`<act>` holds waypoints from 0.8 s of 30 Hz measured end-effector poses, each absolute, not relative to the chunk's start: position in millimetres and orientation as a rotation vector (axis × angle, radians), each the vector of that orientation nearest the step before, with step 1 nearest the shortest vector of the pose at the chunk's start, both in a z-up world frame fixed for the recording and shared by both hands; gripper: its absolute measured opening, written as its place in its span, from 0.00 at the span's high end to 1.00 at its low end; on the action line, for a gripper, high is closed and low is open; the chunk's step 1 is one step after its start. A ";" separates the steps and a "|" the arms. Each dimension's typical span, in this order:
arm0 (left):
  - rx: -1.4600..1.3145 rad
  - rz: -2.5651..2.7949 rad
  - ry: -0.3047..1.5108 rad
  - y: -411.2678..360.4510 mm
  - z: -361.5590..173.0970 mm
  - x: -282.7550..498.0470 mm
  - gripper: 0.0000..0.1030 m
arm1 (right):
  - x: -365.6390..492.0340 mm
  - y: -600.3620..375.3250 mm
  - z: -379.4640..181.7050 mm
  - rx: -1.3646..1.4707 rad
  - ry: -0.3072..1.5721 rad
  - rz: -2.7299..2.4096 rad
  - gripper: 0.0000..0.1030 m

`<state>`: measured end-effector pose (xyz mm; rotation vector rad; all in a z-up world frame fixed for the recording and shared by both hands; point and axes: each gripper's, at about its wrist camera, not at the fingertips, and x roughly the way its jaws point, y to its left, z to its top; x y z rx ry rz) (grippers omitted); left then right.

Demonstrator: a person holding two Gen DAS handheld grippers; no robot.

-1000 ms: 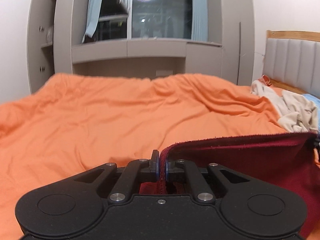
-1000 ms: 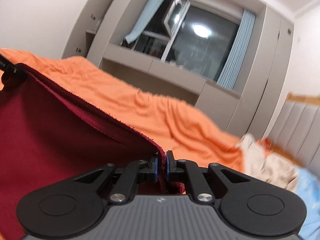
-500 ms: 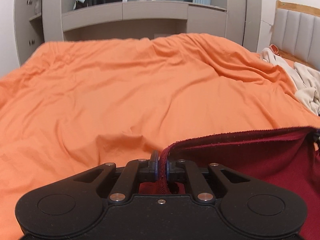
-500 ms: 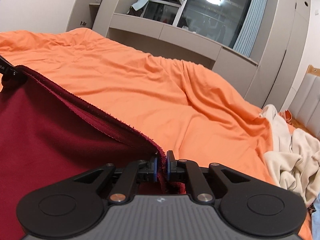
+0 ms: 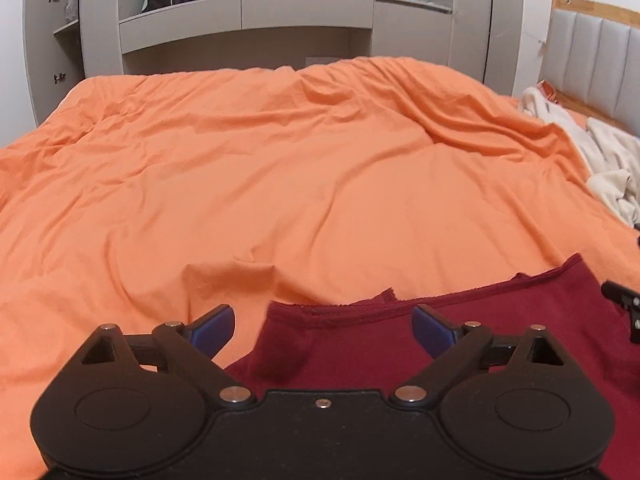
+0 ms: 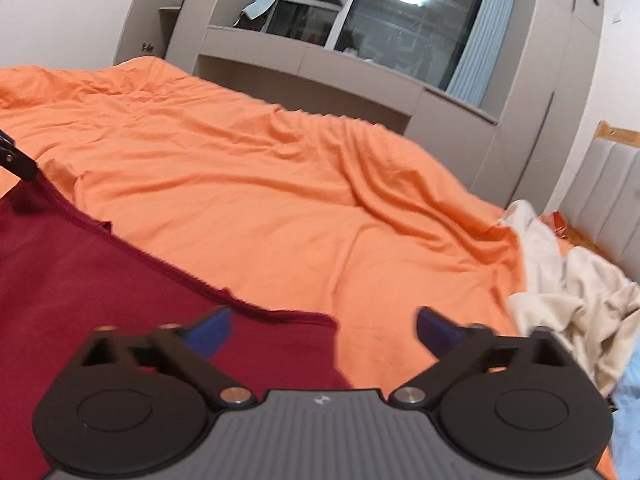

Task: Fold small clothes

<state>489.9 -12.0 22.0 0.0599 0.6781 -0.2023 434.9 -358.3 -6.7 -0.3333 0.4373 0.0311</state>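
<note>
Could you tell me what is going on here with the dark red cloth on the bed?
A person is folding small clothes with a handheld gripper in each hand. The dark red garment lies on the orange bedcover. The left gripper and the right gripper are both opening, each over one corner of the garment's far edge; their blue fingers do not press on it. A heap of cream clothes waits near the headboard.

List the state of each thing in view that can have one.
Left hand-held gripper: jaws opening, pads off the cloth.
Right hand-held gripper: jaws opening, pads off the cloth.
Dark red garment: released, lying on the orange bedspread.
Cream clothes: crumpled, unfolded.
</note>
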 end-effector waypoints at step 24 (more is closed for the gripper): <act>0.024 -0.156 0.677 39.0 14.6 344.3 0.01 | 273.2 -414.6 5.0 0.016 0.509 0.104 0.00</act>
